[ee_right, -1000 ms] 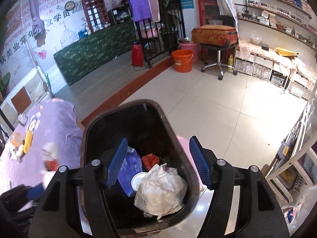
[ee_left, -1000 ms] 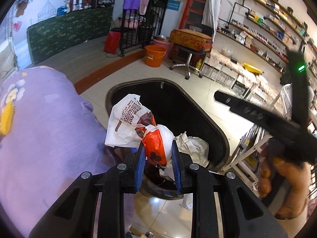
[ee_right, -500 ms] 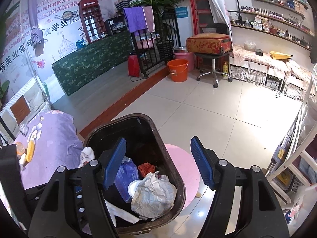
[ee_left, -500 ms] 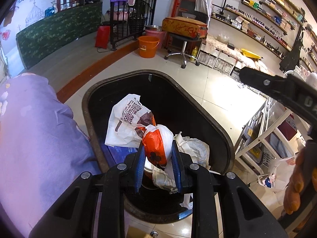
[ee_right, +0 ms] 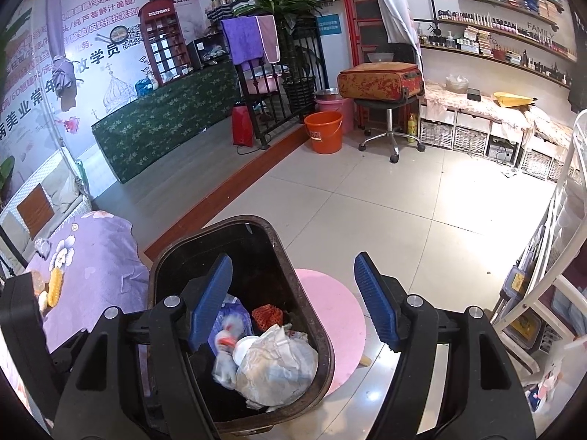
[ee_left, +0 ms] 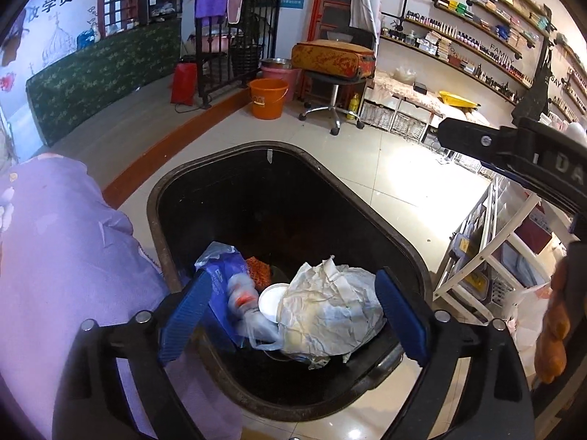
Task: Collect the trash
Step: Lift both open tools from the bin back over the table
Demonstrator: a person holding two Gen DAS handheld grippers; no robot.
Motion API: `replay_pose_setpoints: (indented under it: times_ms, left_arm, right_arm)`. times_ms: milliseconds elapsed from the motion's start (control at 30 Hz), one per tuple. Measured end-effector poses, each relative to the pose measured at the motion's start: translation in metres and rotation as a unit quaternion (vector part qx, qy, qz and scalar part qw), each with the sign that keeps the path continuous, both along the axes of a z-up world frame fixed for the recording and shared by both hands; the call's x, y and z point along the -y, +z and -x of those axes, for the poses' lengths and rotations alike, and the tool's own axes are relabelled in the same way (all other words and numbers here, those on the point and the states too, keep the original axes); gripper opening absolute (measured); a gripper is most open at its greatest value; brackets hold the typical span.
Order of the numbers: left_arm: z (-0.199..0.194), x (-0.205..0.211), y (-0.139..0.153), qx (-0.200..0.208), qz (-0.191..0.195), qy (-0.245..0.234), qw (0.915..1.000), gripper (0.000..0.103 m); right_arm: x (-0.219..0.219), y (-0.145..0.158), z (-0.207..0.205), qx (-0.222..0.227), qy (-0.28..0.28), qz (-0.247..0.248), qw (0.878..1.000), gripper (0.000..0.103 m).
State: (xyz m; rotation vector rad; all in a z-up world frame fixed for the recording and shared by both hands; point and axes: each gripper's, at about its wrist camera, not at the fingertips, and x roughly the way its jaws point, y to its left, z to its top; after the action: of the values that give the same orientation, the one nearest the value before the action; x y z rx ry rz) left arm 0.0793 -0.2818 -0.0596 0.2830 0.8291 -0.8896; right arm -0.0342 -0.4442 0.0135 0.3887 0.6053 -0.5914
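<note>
A black trash bin (ee_left: 205,168) stands on the tiled floor beside a purple-covered table (ee_left: 55,256). In it lie crumpled white paper (ee_left: 330,311), a blue bag (ee_left: 223,275), a white cup (ee_left: 269,302) and a blurred white and orange plastic bag (ee_left: 244,304) falling in. My left gripper (ee_left: 293,319) is open and empty right above the bin. My right gripper (ee_right: 293,300) is open and empty, higher, over the bin's right rim (ee_right: 319,330). The same trash shows in the right wrist view: paper (ee_right: 275,366) and the blurred bag (ee_right: 223,352).
A pink round stool (ee_right: 341,315) stands right of the bin. A white shelf rack (ee_left: 495,256) is at the right. An orange bucket (ee_right: 324,132), an office chair with a suitcase (ee_right: 381,84) and a black railing stand farther back. The right gripper's body (ee_left: 513,150) crosses the left view.
My left gripper has opened and let go of the white and orange bag, which drops into the bin. My right gripper has risen and pulled back from the bin.
</note>
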Motion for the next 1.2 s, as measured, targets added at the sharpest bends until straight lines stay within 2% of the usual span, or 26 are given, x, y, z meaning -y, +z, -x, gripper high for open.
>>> replay_pose_setpoints:
  times_ms: [33,200,300,367,533,700,900,1200]
  left_arm:
    - [0.001,-0.002,0.001,0.001,0.002,0.001,1.0000,0.092]
    - [0.001,-0.017,0.009,0.021,0.002,0.013,0.9997,0.096]
    - [0.000,-0.030,0.014,0.029,0.004,0.025,0.9993,0.097]
    - [0.001,-0.039,0.017,0.033,0.005,0.034,0.9989,0.097]
    - [0.003,-0.071,0.021,0.047,0.004,0.064,0.9969,0.097]
    - [-0.002,-0.112,0.023,0.040,0.013,0.109,0.9931,0.097]
    - [-0.012,-0.163,0.023,0.024,0.020,0.182,0.9829,0.097]
    - [-0.022,-0.253,0.026,0.031,0.020,0.290,0.9563,0.097]
  right_arm:
    - [0.000,0.000,0.001,0.002,-0.001,0.002,1.000,0.080]
    - [-0.004,0.003,-0.002,0.004,0.007,0.004,1.000,0.081]
    - [-0.007,0.001,-0.006,0.005,0.018,-0.002,1.000,0.088]
    - [-0.013,-0.001,-0.010,0.004,0.029,-0.004,1.000,0.088]
    - [-0.035,-0.007,-0.028,-0.003,0.078,-0.009,0.997,0.088]
    - [-0.067,-0.015,-0.052,-0.009,0.136,-0.027,0.990,0.088]
    - [-0.114,-0.020,-0.080,-0.017,0.207,-0.037,0.977,0.088]
    - [-0.196,-0.024,-0.124,-0.035,0.321,-0.034,0.946,0.088]
